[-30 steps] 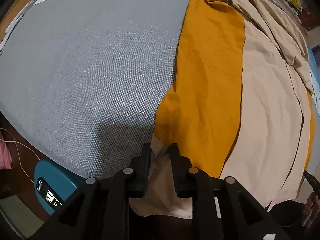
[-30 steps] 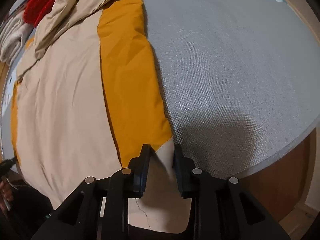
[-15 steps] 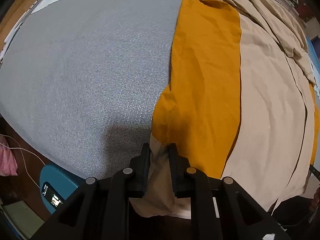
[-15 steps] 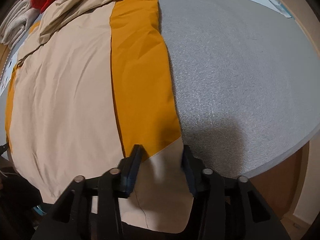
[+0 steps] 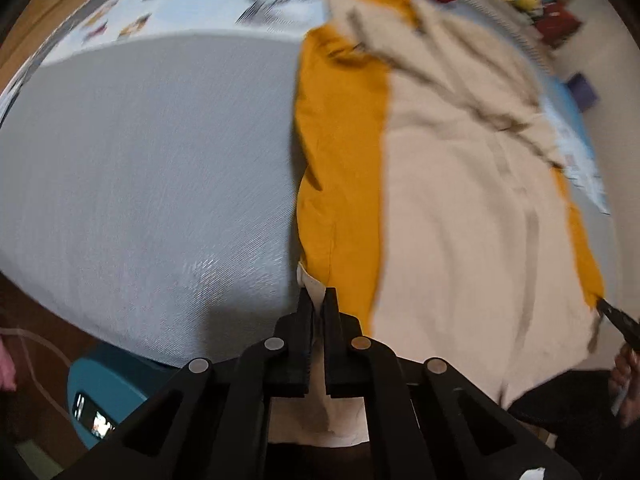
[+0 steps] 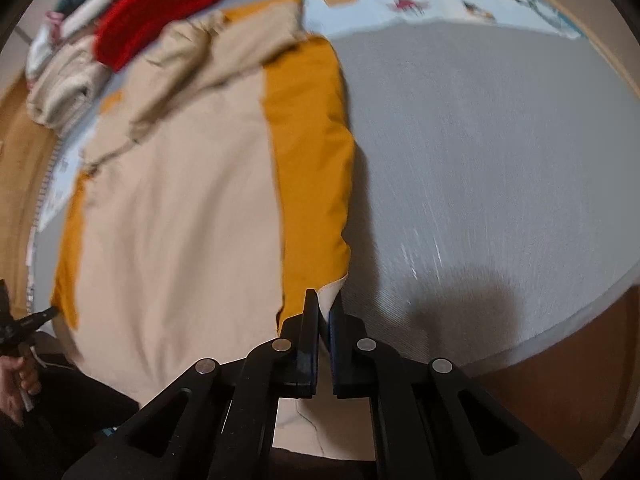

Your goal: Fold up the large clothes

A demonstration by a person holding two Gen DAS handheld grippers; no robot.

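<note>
Lighting: soft, indoor. Dark shadows cast on the grey mat (image 5: 140, 184) near the frame bottoms. Motion blur throughout; fisheye edges curved, vignetted.

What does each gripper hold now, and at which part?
Both hold the mustard and beige garment: the left gripper and the right gripper each pinch a beige near corner of its hem.

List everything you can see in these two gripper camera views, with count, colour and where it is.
garment: one, beige with mustard side bands, spread on the mat, near corners pinched
mat: one, grey, under the garment
printed sheet: one, pale blue, beyond the mat
red item: one, far end, beside folded pale fabrics
teal device: one, floor, near edge
left gripper: black, shut on the garment
right gripper: black, shut on the garment
</note>
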